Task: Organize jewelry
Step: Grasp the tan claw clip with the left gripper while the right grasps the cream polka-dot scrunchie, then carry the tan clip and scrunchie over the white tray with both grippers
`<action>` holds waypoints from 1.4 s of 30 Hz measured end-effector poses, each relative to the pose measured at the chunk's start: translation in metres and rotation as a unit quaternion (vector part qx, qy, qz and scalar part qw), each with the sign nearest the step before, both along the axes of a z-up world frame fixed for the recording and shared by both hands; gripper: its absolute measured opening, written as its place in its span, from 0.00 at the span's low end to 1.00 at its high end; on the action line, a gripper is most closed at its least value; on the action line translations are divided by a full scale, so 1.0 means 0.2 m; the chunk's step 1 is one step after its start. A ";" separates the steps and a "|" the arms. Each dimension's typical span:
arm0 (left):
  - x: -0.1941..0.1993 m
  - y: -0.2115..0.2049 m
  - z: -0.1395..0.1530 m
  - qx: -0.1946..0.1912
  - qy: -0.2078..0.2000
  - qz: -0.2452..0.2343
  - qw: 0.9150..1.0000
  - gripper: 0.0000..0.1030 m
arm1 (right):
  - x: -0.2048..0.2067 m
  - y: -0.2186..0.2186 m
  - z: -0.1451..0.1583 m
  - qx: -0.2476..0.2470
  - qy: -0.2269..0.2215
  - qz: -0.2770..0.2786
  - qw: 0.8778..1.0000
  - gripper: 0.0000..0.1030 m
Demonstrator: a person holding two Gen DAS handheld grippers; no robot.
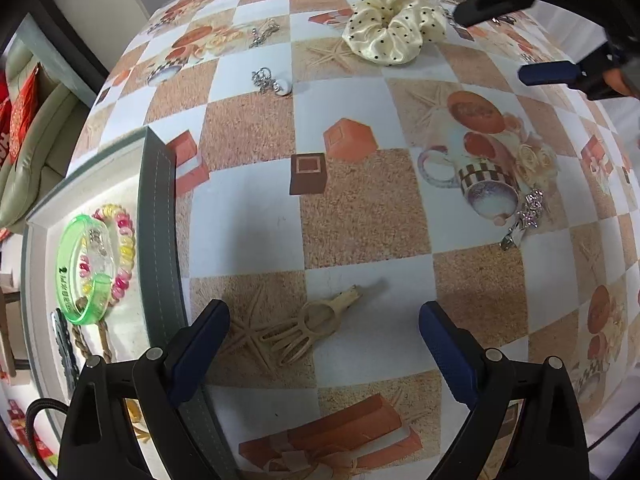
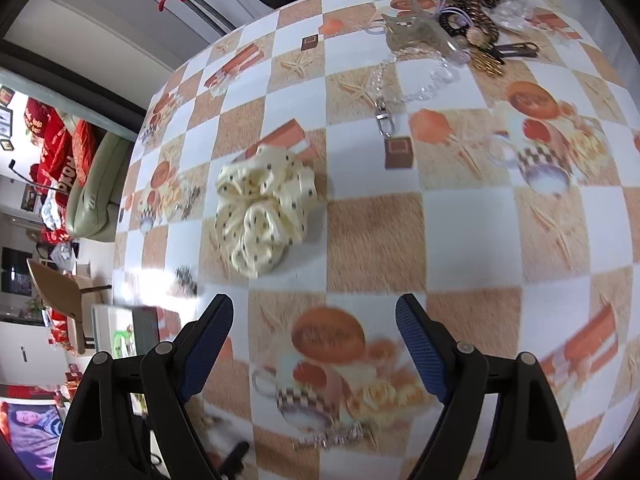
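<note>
My left gripper (image 1: 324, 344) is open and empty, low over a beige hair claw clip (image 1: 308, 328) that lies between its fingers. A grey-rimmed tray (image 1: 158, 216) at the left holds a green bangle (image 1: 80, 272) and a pink-yellow coil bracelet (image 1: 122, 252). A cream polka-dot scrunchie (image 1: 390, 26) lies far on the table; it also shows in the right wrist view (image 2: 260, 208). My right gripper (image 2: 316, 344) is open and empty, above the table short of the scrunchie; it also shows in the left wrist view (image 1: 520, 40).
On the checkered tablecloth lie a sparkly silver clip (image 1: 524, 216), silver earrings with a white bead (image 1: 272, 82) and another silver piece (image 1: 264, 32). A clear bead chain with clasp (image 2: 400, 88) and a pile of hair ties and a leopard scrunchie (image 2: 472, 4) sit far right.
</note>
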State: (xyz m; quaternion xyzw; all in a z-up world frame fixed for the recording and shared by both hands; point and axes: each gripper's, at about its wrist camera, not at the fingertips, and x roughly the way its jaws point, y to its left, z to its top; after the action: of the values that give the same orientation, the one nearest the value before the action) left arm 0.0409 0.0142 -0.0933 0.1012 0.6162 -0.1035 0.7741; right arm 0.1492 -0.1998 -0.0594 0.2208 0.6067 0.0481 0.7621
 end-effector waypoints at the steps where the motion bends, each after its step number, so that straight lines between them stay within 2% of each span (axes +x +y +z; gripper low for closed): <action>1: 0.00 0.01 0.00 -0.003 0.000 0.004 1.000 0.97 | 0.02 0.00 -0.01 0.001 -0.001 -0.002 1.000 0.83; 8: 0.00 0.06 -0.03 -0.021 -0.004 0.024 0.999 0.97 | 0.15 0.04 -0.07 0.015 -0.009 -0.019 1.000 0.83; 11: -0.01 0.07 -0.03 -0.026 -0.007 0.023 0.999 0.95 | 0.21 0.07 -0.10 0.005 -0.012 -0.019 1.000 0.83; 13: -0.02 0.08 -0.02 -0.028 -0.008 0.021 0.999 0.92 | 0.24 0.09 -0.11 -0.007 -0.018 -0.016 1.000 0.80; 14: -0.02 0.08 -0.02 -0.028 -0.010 0.019 0.999 0.90 | 0.25 0.10 -0.11 -0.014 -0.023 -0.013 1.000 0.76; 16: -0.05 0.08 0.00 -0.030 -0.010 0.014 0.999 0.81 | 0.26 0.12 -0.10 -0.035 -0.027 0.000 0.999 0.49; 17: -0.05 0.08 0.01 -0.030 -0.010 0.011 0.999 0.79 | 0.27 0.14 -0.11 -0.043 -0.027 0.007 0.999 0.43; 19: -0.06 0.06 0.01 -0.030 -0.010 0.007 0.999 0.73 | 0.27 0.14 -0.11 -0.047 -0.025 0.012 0.999 0.23; 20: -0.07 0.06 0.02 -0.030 -0.010 0.006 0.999 0.71 | 0.27 0.14 -0.11 -0.048 -0.024 0.013 0.998 0.20; 22: -0.07 0.06 0.02 -0.032 -0.009 0.004 0.999 0.60 | 0.25 0.14 -0.10 -0.047 -0.027 0.016 0.998 0.14; 24: -0.08 0.04 0.03 -0.031 -0.009 0.000 0.999 0.54 | 0.23 0.13 -0.09 -0.049 -0.029 0.023 0.998 0.13; 29: -0.12 0.00 0.06 -0.031 -0.010 0.005 0.999 0.53 | 0.15 0.11 -0.07 -0.046 -0.030 0.032 0.998 0.11; 31: -0.13 -0.01 0.07 -0.032 -0.012 0.006 0.999 0.37 | 0.11 0.10 -0.05 -0.042 -0.029 0.032 0.998 0.10; 34: -0.14 -0.01 0.08 -0.038 -0.010 0.013 0.999 0.24 | 0.05 0.09 -0.03 -0.035 -0.029 0.035 0.998 0.10; 42: -0.16 0.01 0.12 -0.068 -0.014 0.026 0.997 0.23 | -0.14 0.08 0.03 -0.015 -0.023 0.037 0.999 0.10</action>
State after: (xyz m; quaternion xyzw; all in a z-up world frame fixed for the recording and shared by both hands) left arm 0.0096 0.0169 -0.0684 0.0341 0.5996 -0.1235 0.7900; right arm 0.1222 -0.1838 -0.0537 0.1854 0.5978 0.0719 0.7766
